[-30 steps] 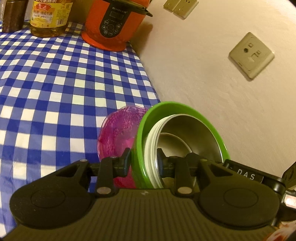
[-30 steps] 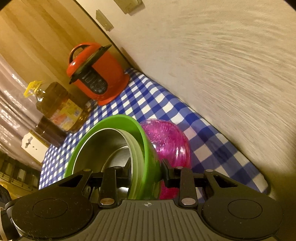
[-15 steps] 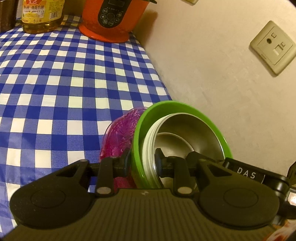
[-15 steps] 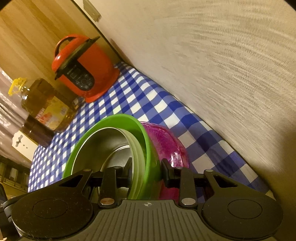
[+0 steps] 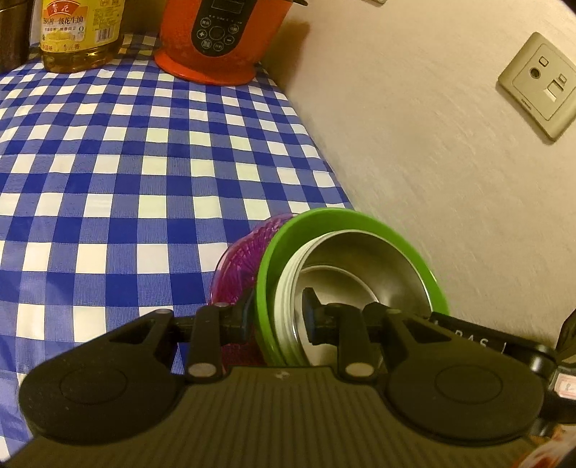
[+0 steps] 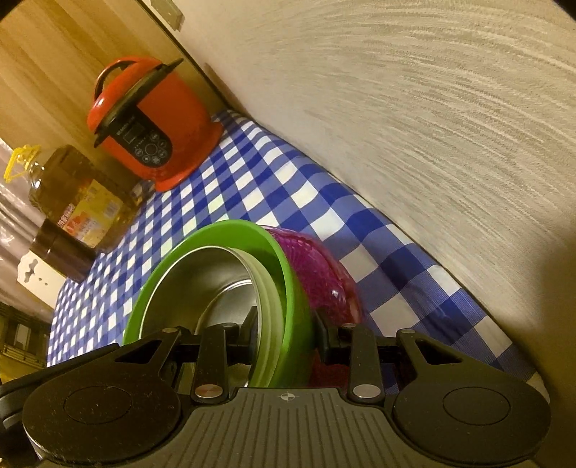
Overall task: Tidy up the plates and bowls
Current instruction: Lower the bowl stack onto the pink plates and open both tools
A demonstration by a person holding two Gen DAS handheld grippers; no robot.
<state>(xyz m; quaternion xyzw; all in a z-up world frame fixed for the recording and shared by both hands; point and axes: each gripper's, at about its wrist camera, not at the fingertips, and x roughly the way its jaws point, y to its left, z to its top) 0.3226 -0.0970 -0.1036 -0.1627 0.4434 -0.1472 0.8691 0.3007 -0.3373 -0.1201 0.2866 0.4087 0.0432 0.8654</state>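
The counter [image 5: 108,172] lies below the nested stack: green bowl [image 5: 345,223], steel bowl [image 5: 374,266], pink dish [image 5: 241,266] outermost. Left gripper [image 5: 275,320] and right gripper [image 6: 284,334] fingers pinch opposite rims. Tilted, the pink dish could slip out.

Your counter [image 5: 108,172] is covered with a blue-and-white checked cloth and runs along the wall. At its far end you have an orange electric cooker [image 6: 151,133] beside a bottle of cooking oil [image 5: 81,32], with a dark jar [image 6: 61,252] next to the oil.
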